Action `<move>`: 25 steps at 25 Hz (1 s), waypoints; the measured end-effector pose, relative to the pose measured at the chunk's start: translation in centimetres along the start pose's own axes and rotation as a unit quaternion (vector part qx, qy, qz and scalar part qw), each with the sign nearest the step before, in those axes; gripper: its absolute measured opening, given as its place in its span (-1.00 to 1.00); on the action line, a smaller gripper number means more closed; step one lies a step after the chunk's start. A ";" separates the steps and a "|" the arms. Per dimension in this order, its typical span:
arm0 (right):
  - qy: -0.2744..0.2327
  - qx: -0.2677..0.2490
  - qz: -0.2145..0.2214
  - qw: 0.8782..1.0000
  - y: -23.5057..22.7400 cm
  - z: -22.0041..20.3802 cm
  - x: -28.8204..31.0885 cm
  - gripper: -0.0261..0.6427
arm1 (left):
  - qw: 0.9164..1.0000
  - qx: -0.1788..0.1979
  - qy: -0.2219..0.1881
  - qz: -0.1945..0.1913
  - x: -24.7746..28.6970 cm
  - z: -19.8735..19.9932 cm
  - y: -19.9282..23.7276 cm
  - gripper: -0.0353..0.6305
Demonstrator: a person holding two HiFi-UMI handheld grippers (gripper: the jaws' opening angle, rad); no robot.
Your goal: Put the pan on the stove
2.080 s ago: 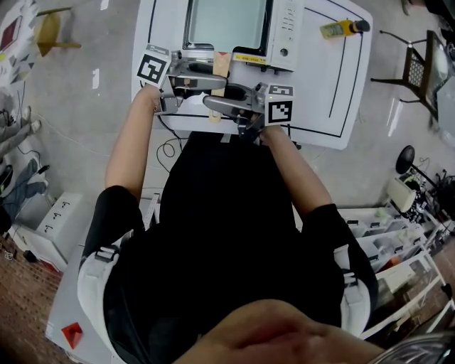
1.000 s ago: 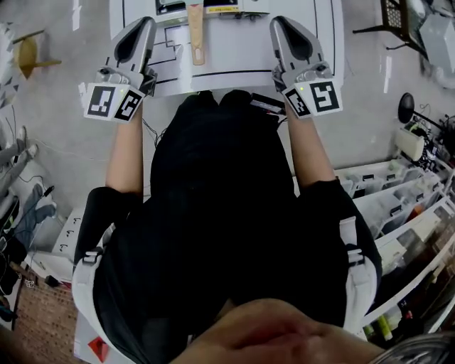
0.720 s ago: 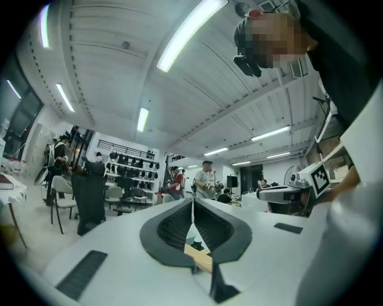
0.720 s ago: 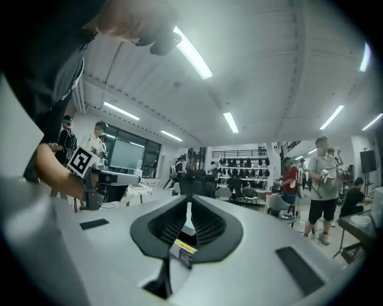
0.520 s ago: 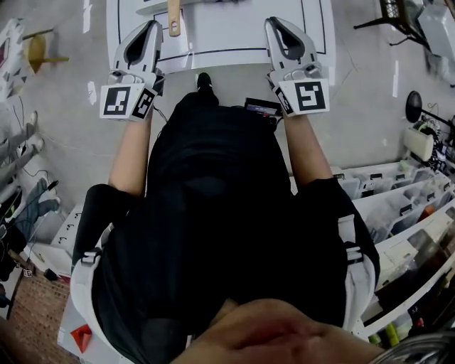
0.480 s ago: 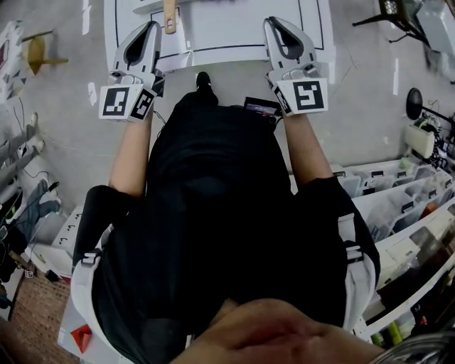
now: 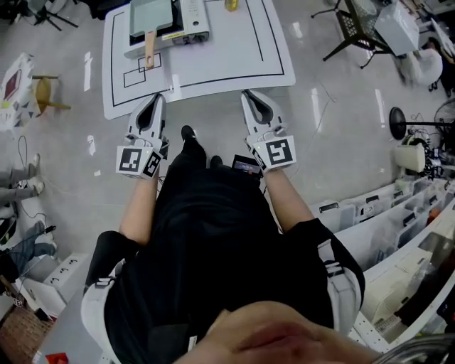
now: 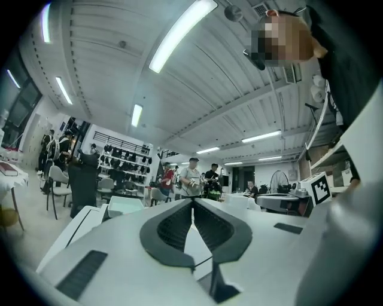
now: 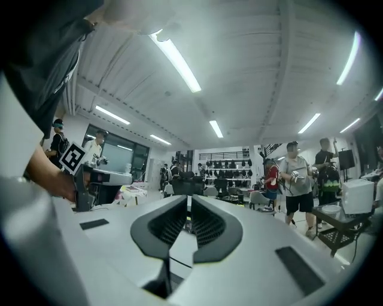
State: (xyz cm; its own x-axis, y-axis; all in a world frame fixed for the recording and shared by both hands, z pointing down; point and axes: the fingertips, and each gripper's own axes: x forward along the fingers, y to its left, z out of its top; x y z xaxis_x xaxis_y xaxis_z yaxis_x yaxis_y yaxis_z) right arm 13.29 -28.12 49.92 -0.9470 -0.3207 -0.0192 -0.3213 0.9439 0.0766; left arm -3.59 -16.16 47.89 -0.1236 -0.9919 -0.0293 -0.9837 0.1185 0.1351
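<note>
Standing farther back on the grey floor (image 7: 341,128) than before, white table (image 7: 234,50) with pan (image 7: 151,18) on stove (image 7: 190,18) at upper left; left gripper (image 7: 155,101) and right gripper (image 7: 251,97) closed, empty.

The left gripper (image 8: 191,202) holds its fingers (image 8: 167,230) together, empty, toward standing people (image 8: 192,178).

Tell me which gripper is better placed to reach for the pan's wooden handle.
Left, probably. The left gripper points almost straight at the wooden handle; the right gripper is farther off to the side. Both are shut and empty.
</note>
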 end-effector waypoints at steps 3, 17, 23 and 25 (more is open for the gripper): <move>-0.007 0.012 0.000 1.000 1.0 0.6 -1.8 -0.82 | 1.000 0.005 0.005 0.000 -2.1 0.3 -1.6 -0.82; -0.031 0.023 -0.028 0.999 4.6 3.8 -4.6 -0.82 | 1.000 -0.001 -0.016 -0.014 -7.4 3.5 -1.4 -0.82; -0.016 0.018 -0.040 0.999 9.5 4.3 -3.9 -0.83 | 0.999 -0.017 -0.021 -0.025 -10.9 4.1 2.2 -0.82; -0.011 0.016 -0.044 0.999 11.3 4.3 -3.3 -0.83 | 0.999 -0.020 -0.022 -0.030 -12.3 4.0 3.6 -0.82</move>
State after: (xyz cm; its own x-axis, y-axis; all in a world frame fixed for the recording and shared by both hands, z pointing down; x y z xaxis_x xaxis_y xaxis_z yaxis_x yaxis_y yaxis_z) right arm 12.75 -16.03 46.58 -0.9147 -0.4013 -0.0470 -0.4032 0.9142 0.0411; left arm -6.10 -3.40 44.76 -0.0704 -0.9942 -0.0811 -0.9837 0.0557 0.1711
